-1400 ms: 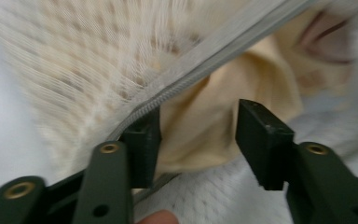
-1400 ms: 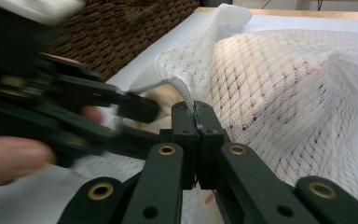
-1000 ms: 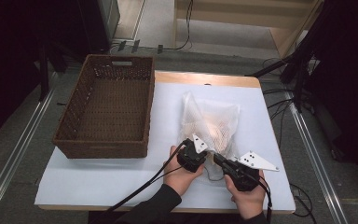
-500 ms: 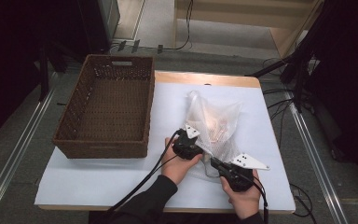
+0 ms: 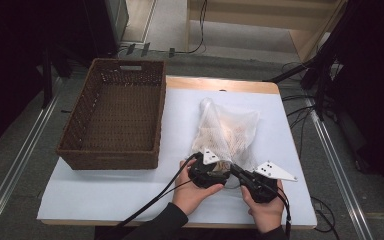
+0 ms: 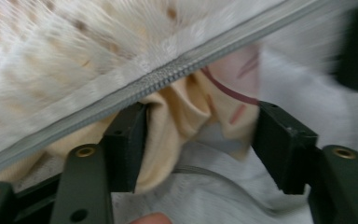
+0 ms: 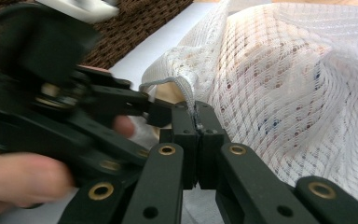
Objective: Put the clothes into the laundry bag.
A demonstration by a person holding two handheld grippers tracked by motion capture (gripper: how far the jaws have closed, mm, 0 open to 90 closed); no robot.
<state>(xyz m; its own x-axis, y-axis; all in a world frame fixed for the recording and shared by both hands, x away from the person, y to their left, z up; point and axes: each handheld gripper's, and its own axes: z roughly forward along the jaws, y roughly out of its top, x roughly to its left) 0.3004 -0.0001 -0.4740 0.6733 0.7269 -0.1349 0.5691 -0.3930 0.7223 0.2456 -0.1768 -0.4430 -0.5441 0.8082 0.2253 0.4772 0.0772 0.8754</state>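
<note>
A white mesh bag (image 5: 227, 130) full of pale clothes lies on the white table, its zipped opening toward me. My right gripper (image 5: 234, 169) is shut on the bag's zip edge (image 7: 191, 100), the jaws pressed together on it (image 7: 196, 116). My left gripper (image 5: 221, 167) sits just to its left, at the bag's mouth. In the left gripper view its jaws (image 6: 200, 126) stand apart and have just been opening. A fold of cream cloth (image 6: 177, 112) hangs between them under the grey zip (image 6: 168, 79). The cloth brushes the left pad (image 6: 128, 144).
A dark wicker basket (image 5: 107, 161) stands at the table's left, its near wall a hand's width from my left hand. Bare white tabletop (image 5: 105, 195) runs along the front. Cables trail from both grippers over the near edge.
The left gripper, which sat higher against the bag half a second ago, has dropped back to the bag's near edge. The bag's lifted side has sunk. The right gripper has barely moved.
</note>
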